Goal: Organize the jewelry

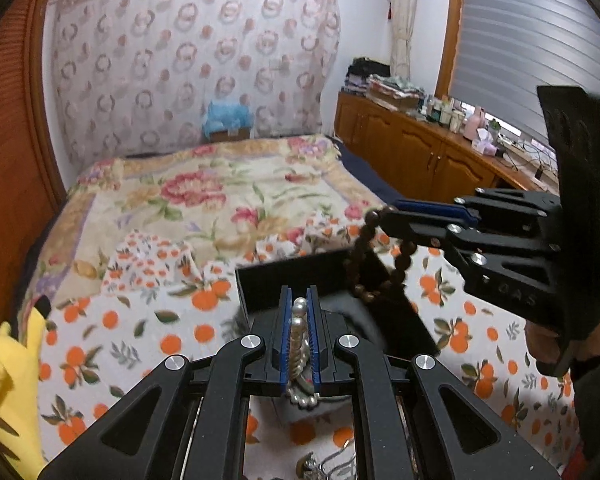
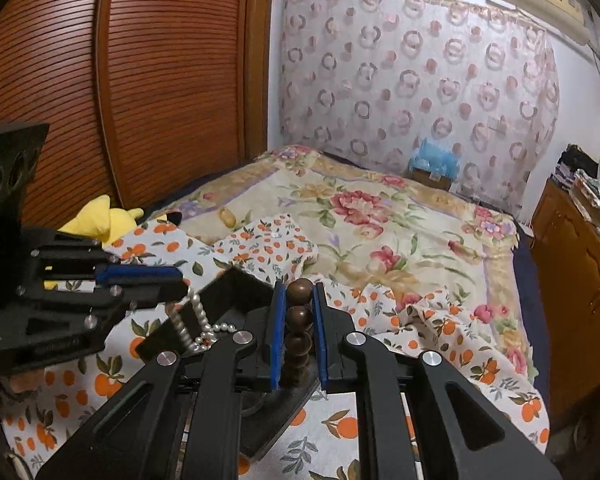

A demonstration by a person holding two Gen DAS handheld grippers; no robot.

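Above the black box (image 1: 300, 276), the left gripper (image 1: 299, 312) pinches the pearl necklace (image 1: 298, 344) and the right gripper (image 2: 299, 296) pinches the brown bead bracelet (image 2: 299, 320).

Close wrist views, both facing bed (image 1: 228, 184)

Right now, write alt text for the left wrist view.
The left gripper pinches a white pearl strand above a black box on an orange-print cloth. At right, the right gripper dangles a brown bead bracelet over the box.
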